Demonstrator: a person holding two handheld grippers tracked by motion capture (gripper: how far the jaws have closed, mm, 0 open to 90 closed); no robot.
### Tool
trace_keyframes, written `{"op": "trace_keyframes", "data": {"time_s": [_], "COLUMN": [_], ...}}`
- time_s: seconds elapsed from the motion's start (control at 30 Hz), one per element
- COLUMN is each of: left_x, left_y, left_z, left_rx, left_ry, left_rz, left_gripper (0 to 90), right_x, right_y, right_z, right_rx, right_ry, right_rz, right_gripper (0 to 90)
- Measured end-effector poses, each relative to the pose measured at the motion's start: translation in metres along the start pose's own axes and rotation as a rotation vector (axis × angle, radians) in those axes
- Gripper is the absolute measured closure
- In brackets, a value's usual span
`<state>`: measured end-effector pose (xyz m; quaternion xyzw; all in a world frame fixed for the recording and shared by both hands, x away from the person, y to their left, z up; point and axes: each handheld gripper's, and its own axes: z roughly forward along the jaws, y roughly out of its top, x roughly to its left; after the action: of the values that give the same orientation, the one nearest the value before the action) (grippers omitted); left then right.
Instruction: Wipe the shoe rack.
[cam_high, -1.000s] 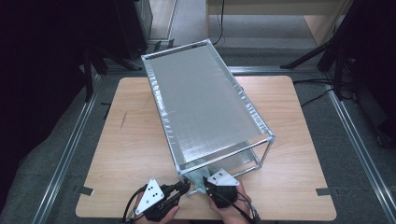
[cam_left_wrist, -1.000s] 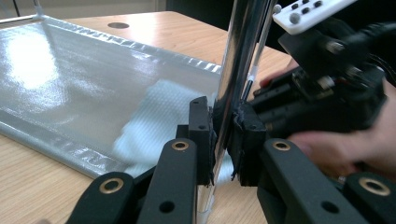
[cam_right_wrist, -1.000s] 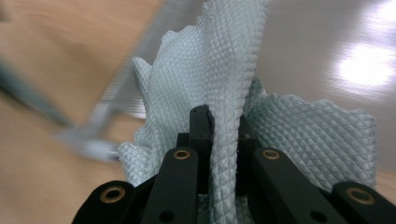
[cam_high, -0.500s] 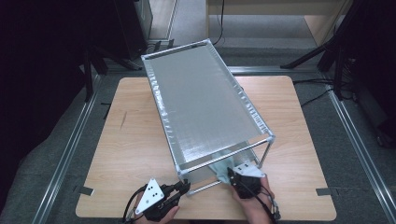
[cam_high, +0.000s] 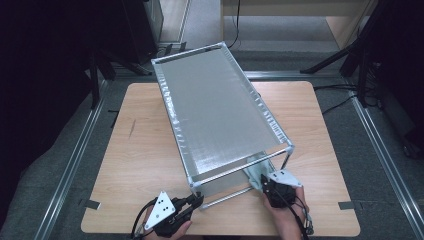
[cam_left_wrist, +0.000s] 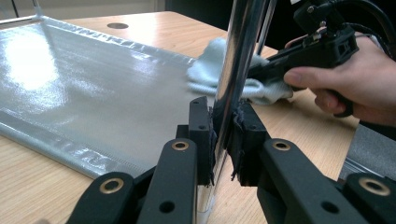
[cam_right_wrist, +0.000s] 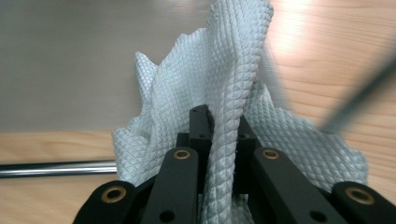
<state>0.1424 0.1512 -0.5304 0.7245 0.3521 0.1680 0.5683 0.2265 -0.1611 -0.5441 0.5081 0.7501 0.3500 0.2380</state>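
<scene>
A chrome wire rack (cam_high: 220, 110) with a silvery liner on each shelf stands slantwise on the wooden table (cam_high: 145, 150). My left gripper (cam_high: 197, 200) is shut on the rack's near corner post (cam_left_wrist: 238, 56), the pads pressed to both sides of it. My right gripper (cam_high: 265, 182) is shut on a white waffle-weave cloth (cam_right_wrist: 224, 74). It holds the cloth at the near right end of the lower shelf (cam_left_wrist: 93, 84). In the left gripper view, the cloth (cam_left_wrist: 210, 70) lies on the liner behind the post, with the right gripper (cam_left_wrist: 266, 70) and hand beside it.
The rack's lower front rod (cam_right_wrist: 51, 169) runs close to the table. Bare wood lies left and right of the rack. Dark stands and cables (cam_high: 350, 55) surround the table on the floor.
My right gripper has carried the cloth to the right along the rack's near end, from beside the left gripper to the right corner. The left gripper has kept its hold on the post.
</scene>
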Motion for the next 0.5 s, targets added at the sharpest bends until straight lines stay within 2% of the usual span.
{"op": "trace_keyframes", "data": {"time_s": [0.13, 0.27, 0.4, 0.5], "left_x": [-0.001, -0.001, -0.001, -0.001], "left_y": [0.0, 0.0, 0.0, 0.0], "left_z": [0.0, 0.0, 0.0, 0.0], "left_rx": [0.001, -0.001, -0.002, -0.003], "left_ry": [0.013, 0.008, 0.006, 0.005], "left_rz": [0.018, 0.01, 0.004, 0.001], "left_gripper": [80.5, 80.5, 80.4, 80.4], "right_x": [0.029, 0.056, 0.081, 0.096], "right_y": [0.0, -0.001, -0.003, -0.003], "right_z": [0.005, 0.009, 0.011, 0.011], "right_rx": [0.003, 0.005, 0.002, 0.002], "right_ry": [0.056, 0.117, 0.155, 0.19], "right_rz": [-0.049, -0.09, -0.142, -0.163], "right_gripper": [83.5, 83.6, 83.6, 83.6]}}
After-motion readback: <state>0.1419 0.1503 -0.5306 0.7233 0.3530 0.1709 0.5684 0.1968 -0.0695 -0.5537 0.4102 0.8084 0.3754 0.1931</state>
